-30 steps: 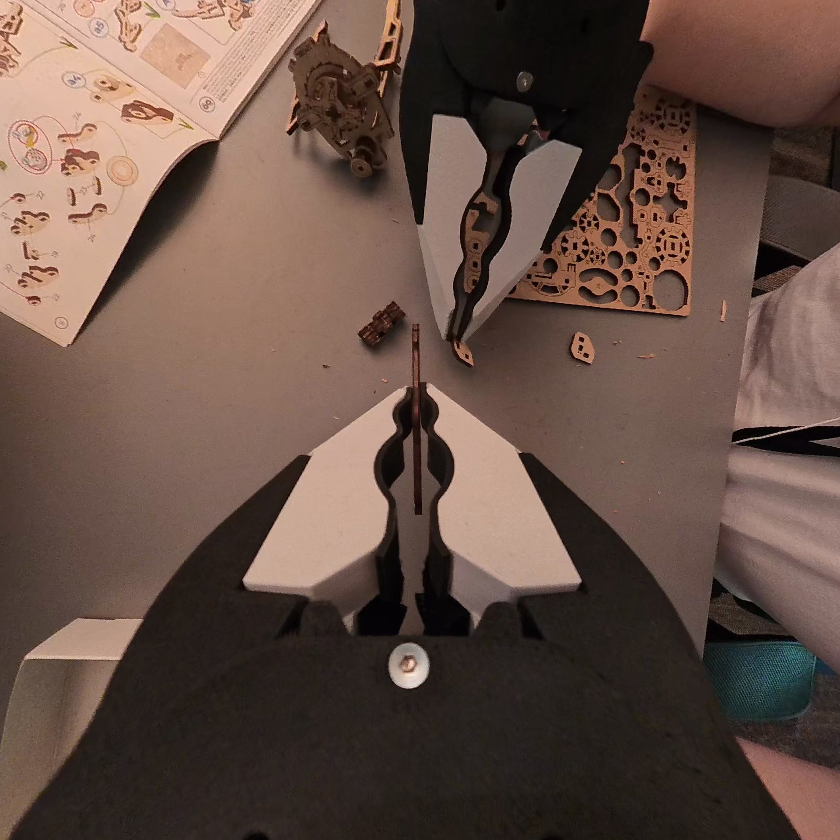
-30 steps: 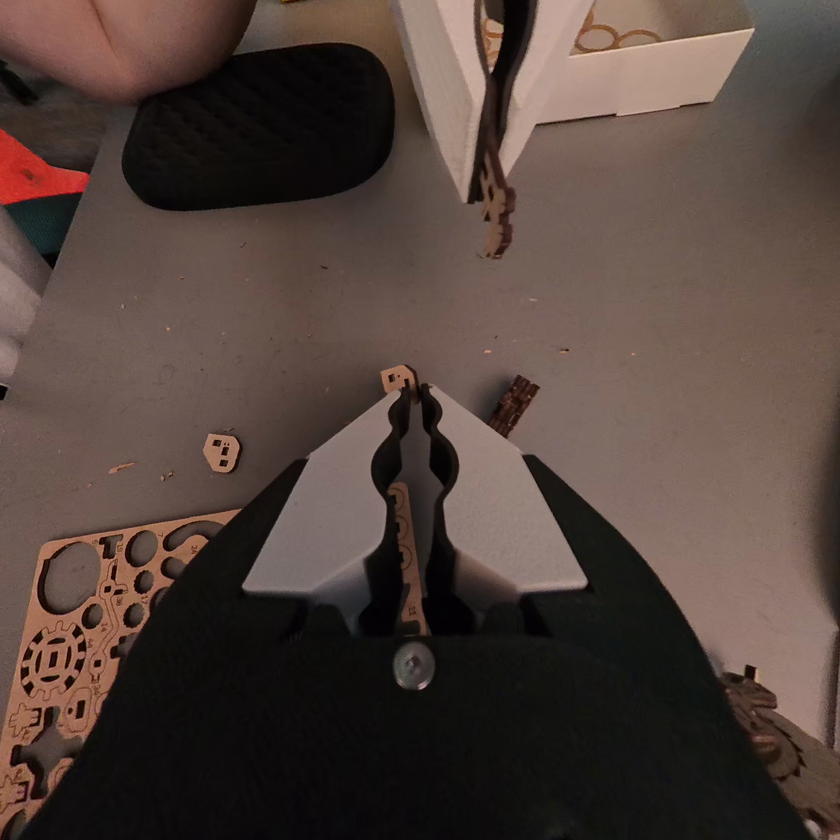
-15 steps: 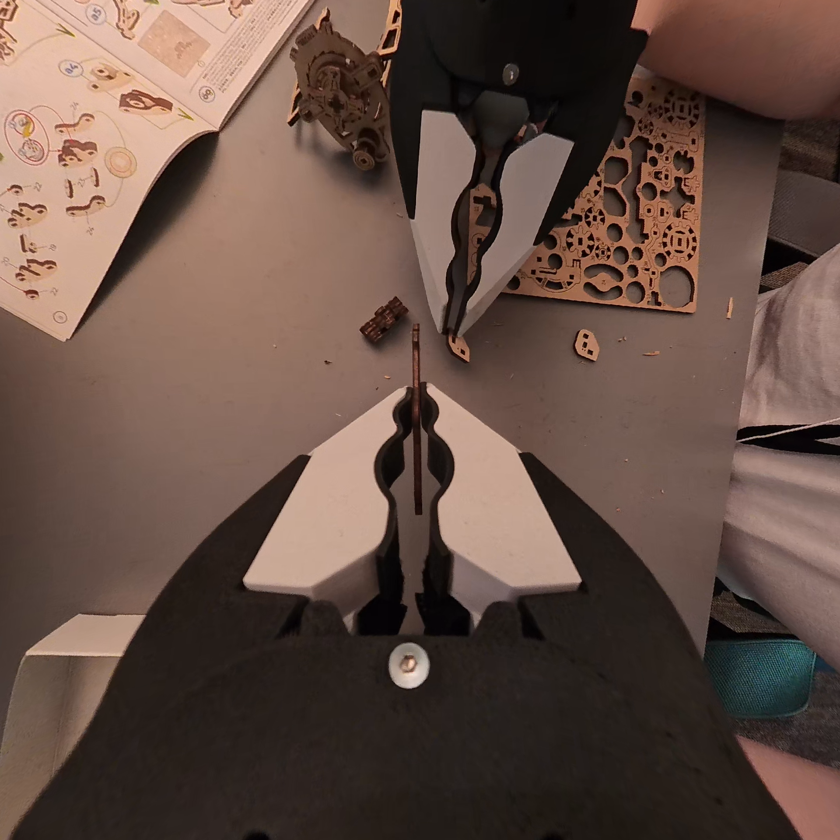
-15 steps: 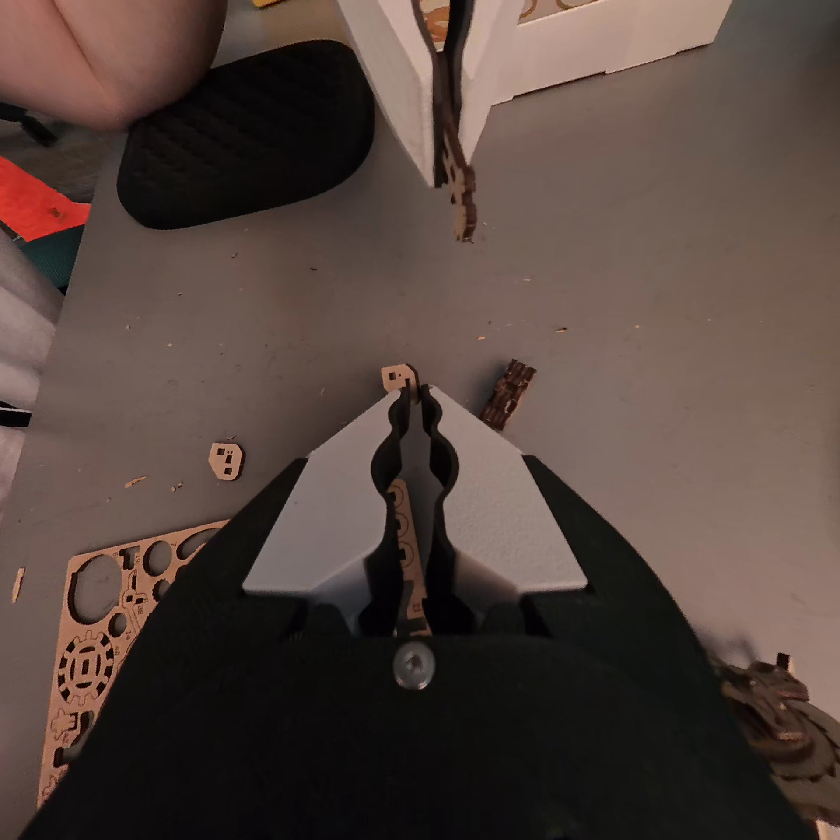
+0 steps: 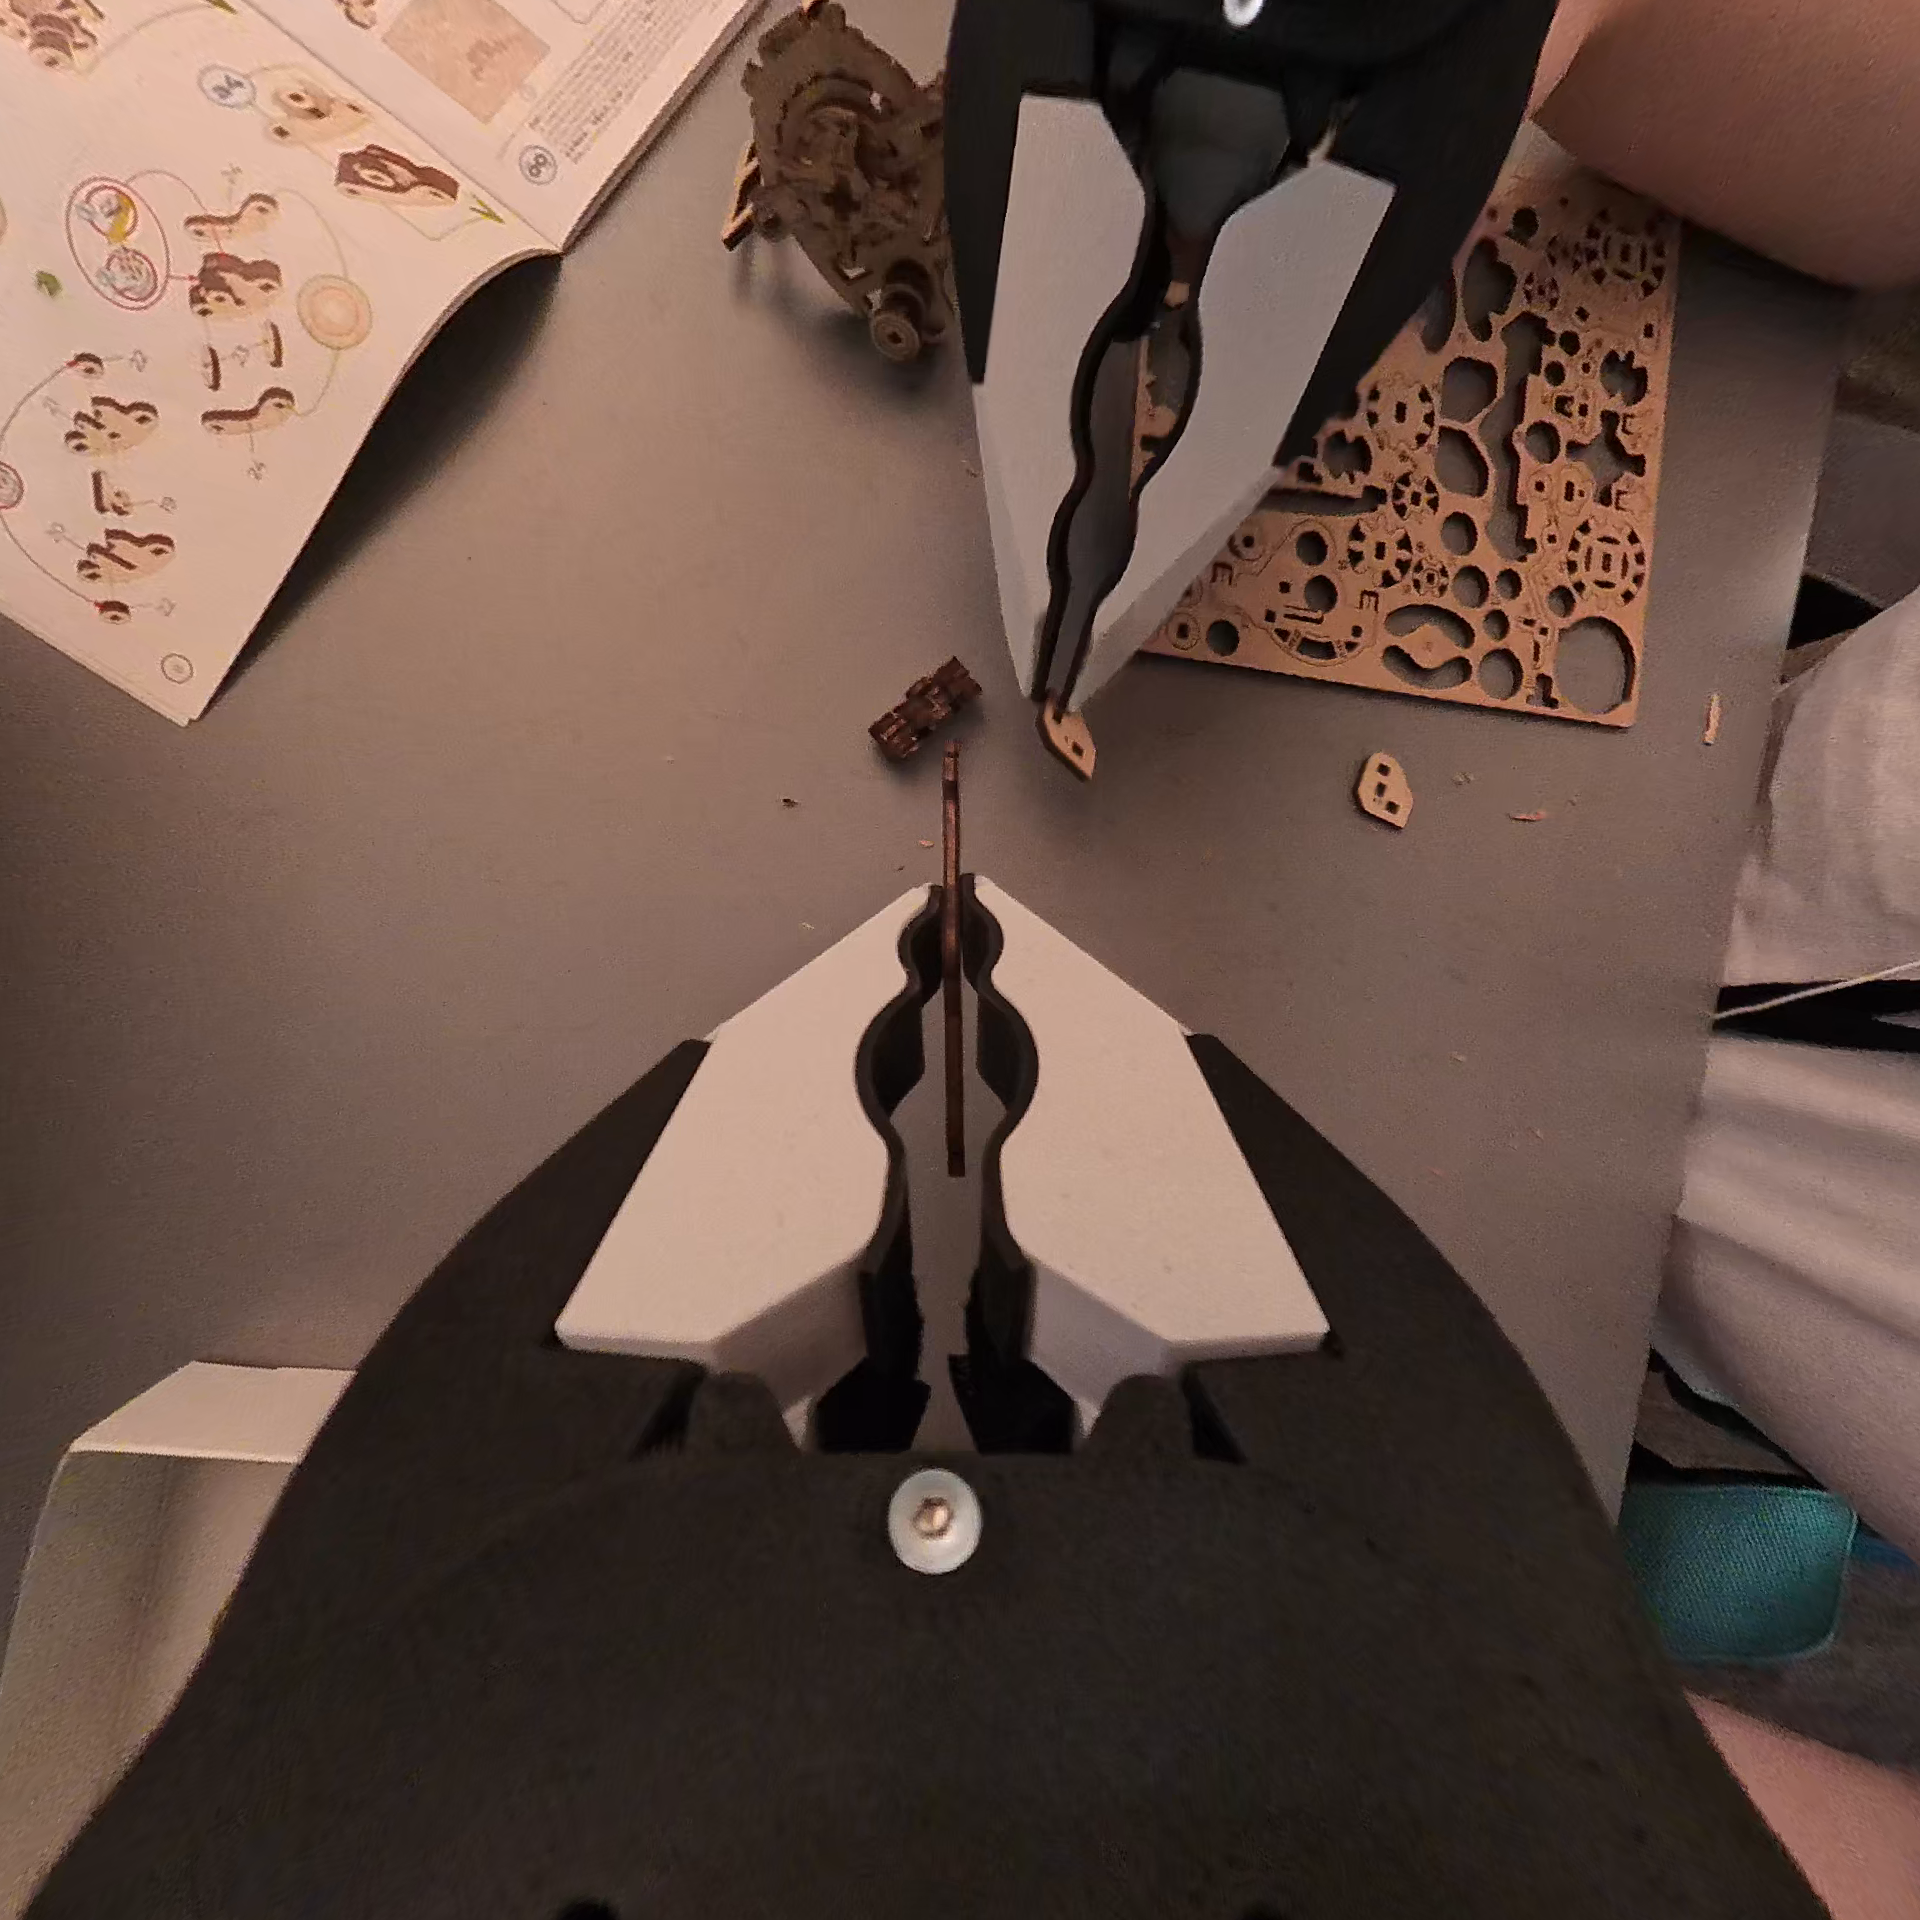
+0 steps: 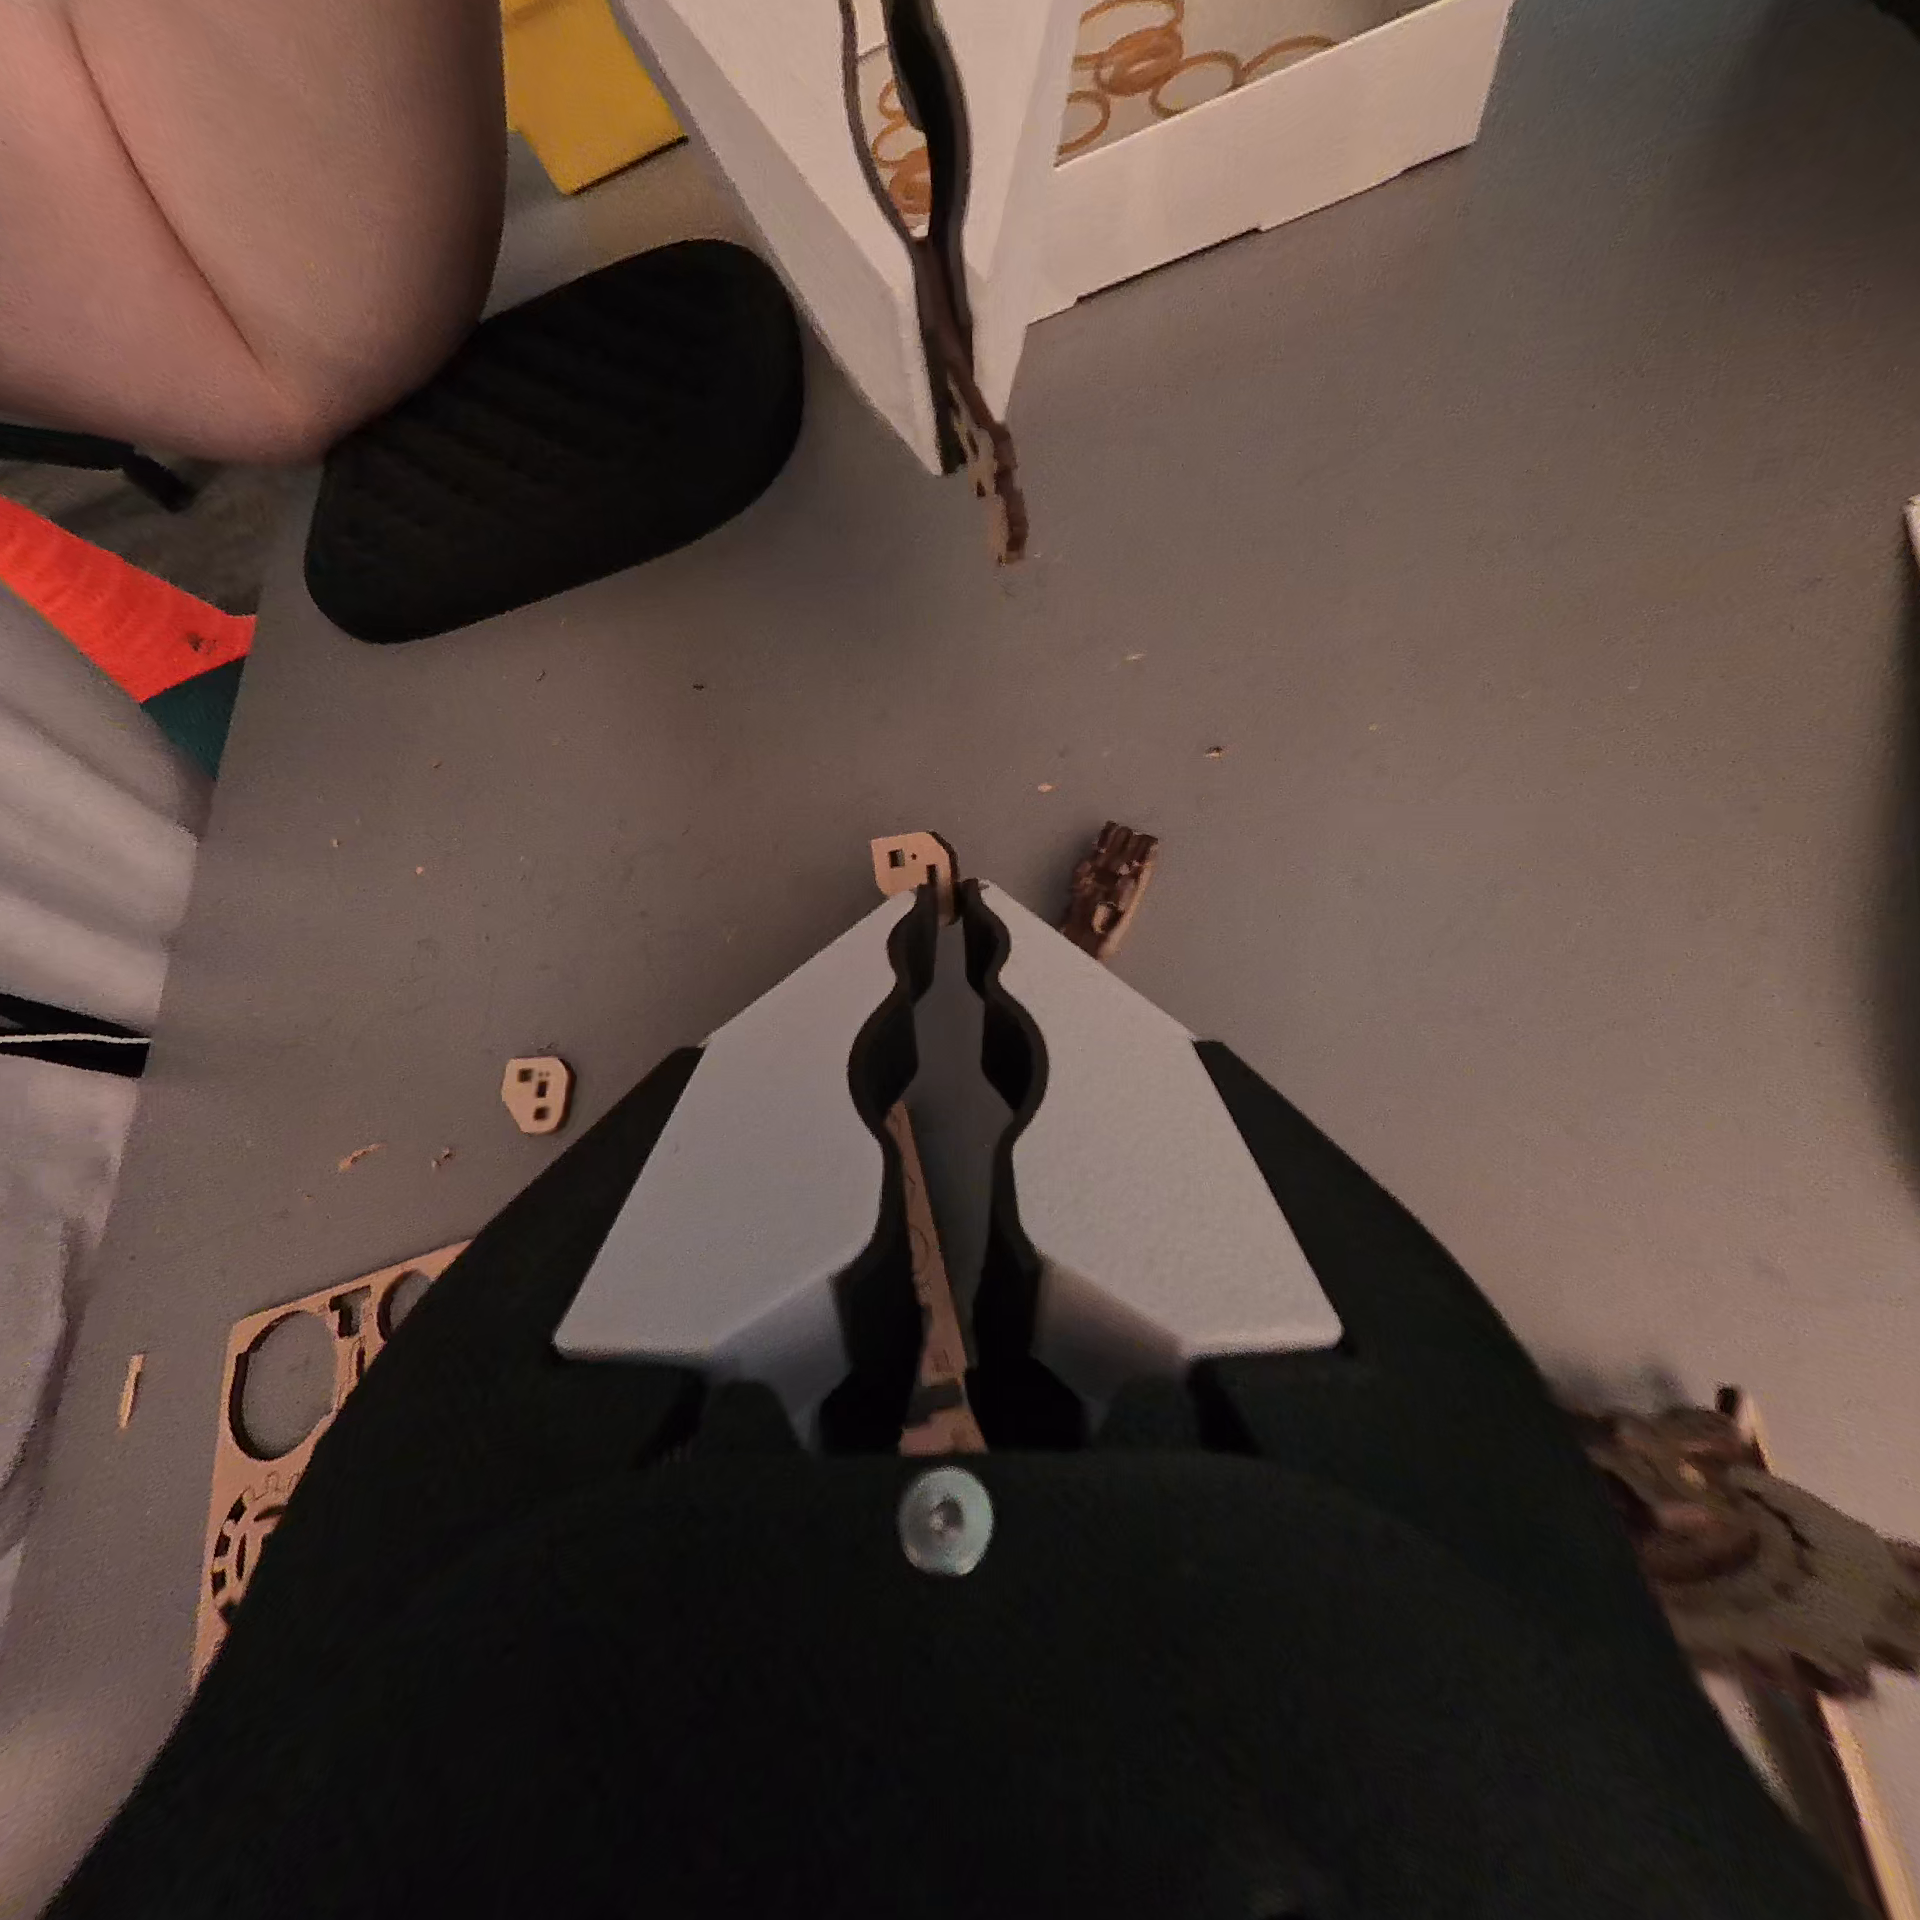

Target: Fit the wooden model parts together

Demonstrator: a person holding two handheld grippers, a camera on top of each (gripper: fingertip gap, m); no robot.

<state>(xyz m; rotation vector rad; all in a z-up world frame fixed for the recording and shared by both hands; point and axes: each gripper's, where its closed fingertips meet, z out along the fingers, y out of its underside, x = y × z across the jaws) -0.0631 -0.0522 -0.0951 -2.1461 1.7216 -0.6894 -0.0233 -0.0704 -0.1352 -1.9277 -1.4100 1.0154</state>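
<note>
My left gripper [image 5: 951,894] is shut on a thin dark wooden strip [image 5: 951,821]. I see the strip edge-on, and it sticks forward past the fingertips above the grey table [image 5: 520,883]. The right wrist view shows its notched side [image 6: 992,488] hanging from the left gripper [image 6: 961,447]. My right gripper [image 6: 948,894] is shut on a small pale wooden piece with two holes [image 6: 909,864], pinched at the tips. In the left wrist view that piece [image 5: 1067,732] hangs from the right gripper [image 5: 1055,691], just right of and beyond the strip's tip, and apart from it.
A small dark assembled block [image 5: 925,712] lies by the strip's tip. A second pale piece [image 5: 1384,790], a cut-out sheet [image 5: 1455,520], a partly built model [image 5: 842,208] and an instruction booklet [image 5: 208,312] lie around. A white box [image 6: 1247,156] and black pad [image 6: 551,436] are behind.
The right gripper has shifted and tilted a little, and the left gripper now sits further left in its view. Both grippers still hold their pieces. The left gripper's own view is almost unchanged.
</note>
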